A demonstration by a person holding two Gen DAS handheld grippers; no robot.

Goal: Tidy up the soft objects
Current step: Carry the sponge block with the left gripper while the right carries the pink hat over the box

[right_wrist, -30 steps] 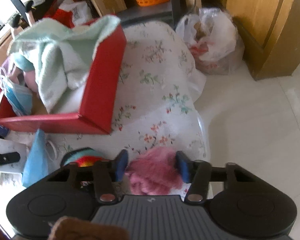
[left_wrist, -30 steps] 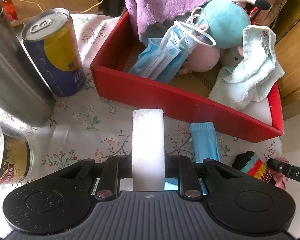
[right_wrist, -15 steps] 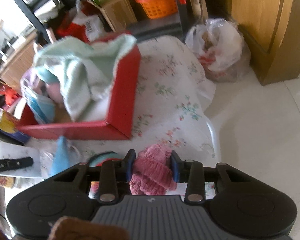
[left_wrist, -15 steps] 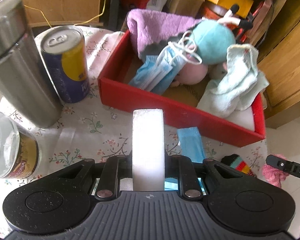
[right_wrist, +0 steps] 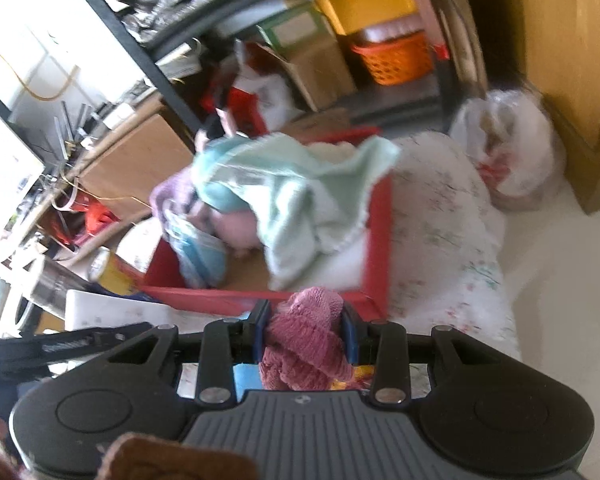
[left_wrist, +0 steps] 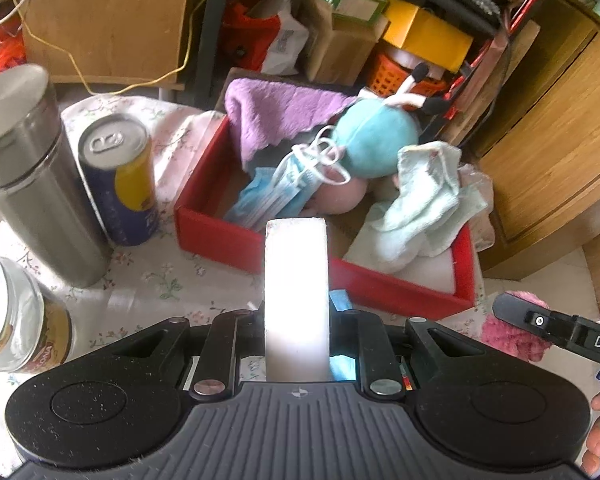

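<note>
My left gripper (left_wrist: 296,320) is shut on a white foam block (left_wrist: 296,288) and holds it upright above the table, in front of the red box (left_wrist: 220,236). The box holds a purple cloth (left_wrist: 276,116), blue face masks (left_wrist: 276,196), a teal and pink plush toy (left_wrist: 374,144) and a pale green towel (left_wrist: 420,208). My right gripper (right_wrist: 304,332) is shut on a pink knitted cloth (right_wrist: 304,344) and holds it lifted just before the box's near corner (right_wrist: 376,264). The pink cloth also shows in the left wrist view (left_wrist: 508,336).
A steel flask (left_wrist: 32,184), a blue and yellow can (left_wrist: 120,184) and a glass jar (left_wrist: 16,320) stand left of the box. A blue mask (left_wrist: 340,300) lies on the floral tablecloth (left_wrist: 148,276). Shelves, cartons and a wooden cabinet (left_wrist: 552,128) stand behind.
My right gripper closed on the pink cloth and lifted it off the table toward the box. My left gripper rose and drew back with the foam block.
</note>
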